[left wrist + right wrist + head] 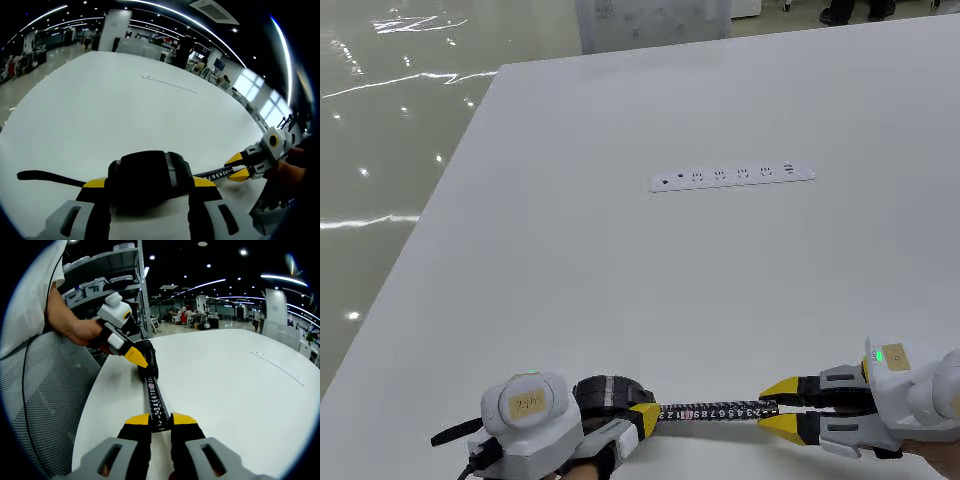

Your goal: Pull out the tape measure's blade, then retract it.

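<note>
Both my grippers work at the near edge of the wide white workbench (620,260). Well apart from them, toward the middle of the top, lies a long flat white power strip (732,176). My left gripper (620,405) has its yellow-tipped jaws pressed against the two sides of the round black tape measure case (608,388), which sits at the near left of the workbench. From this case the narrow dark blade with white numbers (710,411) runs out straight to the right. My right gripper (778,408) pinches the free end of the blade between its yellow tips.
</note>
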Motion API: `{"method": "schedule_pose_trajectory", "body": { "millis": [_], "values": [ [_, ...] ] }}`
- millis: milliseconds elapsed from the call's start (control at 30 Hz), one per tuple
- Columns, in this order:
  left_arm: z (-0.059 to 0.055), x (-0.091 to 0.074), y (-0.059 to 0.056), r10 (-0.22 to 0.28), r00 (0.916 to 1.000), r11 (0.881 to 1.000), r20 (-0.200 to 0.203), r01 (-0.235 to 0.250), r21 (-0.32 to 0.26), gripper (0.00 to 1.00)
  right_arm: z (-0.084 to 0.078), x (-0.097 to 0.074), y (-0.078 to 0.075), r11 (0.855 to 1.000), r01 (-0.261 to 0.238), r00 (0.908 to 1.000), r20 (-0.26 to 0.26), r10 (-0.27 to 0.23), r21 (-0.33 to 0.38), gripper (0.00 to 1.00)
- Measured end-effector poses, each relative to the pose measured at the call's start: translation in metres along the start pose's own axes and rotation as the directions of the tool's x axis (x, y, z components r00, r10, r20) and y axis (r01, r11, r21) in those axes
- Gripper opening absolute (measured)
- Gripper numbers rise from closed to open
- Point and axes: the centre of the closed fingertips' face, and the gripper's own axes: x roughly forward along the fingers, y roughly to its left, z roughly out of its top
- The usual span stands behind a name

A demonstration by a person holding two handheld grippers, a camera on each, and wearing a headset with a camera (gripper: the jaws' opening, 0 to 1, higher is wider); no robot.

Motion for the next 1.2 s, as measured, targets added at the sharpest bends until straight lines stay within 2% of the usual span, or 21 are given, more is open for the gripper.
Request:
{"method": "schedule_pose_trajectory", "body": {
  "millis": [400,667,767,867,967,1000,1033,1067,1200],
  "values": [
    [0.0022,-0.0002,0.0011,0.009,0.9996,0.999,0.027,-0.008,-0.048,0.62,0.0073,-0.0011,-0.0025,1.000,0.001,1.0000,0.005,-0.001,-0.019,0.12],
    [0.0027,0.0001,0.0012,0.032,0.9982,0.999,0.050,-0.030,-0.040,0.63,0.0074,-0.0010,-0.0011,1.000,0.002,1.0000,0.008,-0.002,-0.014,0.12],
    [0.0022,0.0016,-0.0001,0.043,0.9982,0.999,0.041,-0.043,0.002,0.62,0.0064,-0.0005,-0.0007,1.000,-0.001,1.0000,0.001,0.001,-0.019,0.12],
    [0.0007,0.0011,0.0003,0.045,0.9983,0.999,0.035,-0.046,0.013,0.61,0.0058,0.0001,0.0000,1.000,-0.002,1.0000,-0.001,0.002,-0.017,0.12],
    [0.0010,0.0014,0.0012,0.044,0.9987,0.999,0.026,-0.044,0.009,0.60,0.0055,0.0003,-0.0003,1.000,-0.002,1.0000,0.002,0.002,-0.014,0.12],
    [0.0021,0.0008,0.0025,0.040,0.9986,0.999,0.033,-0.040,-0.017,0.60,0.0060,0.0000,-0.0010,1.000,0.001,1.0000,0.006,-0.001,-0.010,0.12],
    [0.0019,0.0001,0.0035,0.035,0.9990,0.999,0.028,-0.034,-0.018,0.60,0.0065,-0.0002,-0.0013,1.000,0.002,0.9999,0.010,-0.002,-0.006,0.12],
    [0.0035,-0.0007,0.0039,0.031,0.9986,0.998,0.043,-0.028,-0.056,0.60,0.0060,-0.0004,-0.0022,1.000,0.004,0.9999,0.014,-0.004,-0.003,0.12],
    [0.0025,0.0004,0.0024,0.033,0.9988,0.999,0.037,-0.032,-0.029,0.60,0.0047,0.0005,-0.0021,1.000,0.004,0.9999,0.014,-0.004,0.001,0.12]
  ]
}}
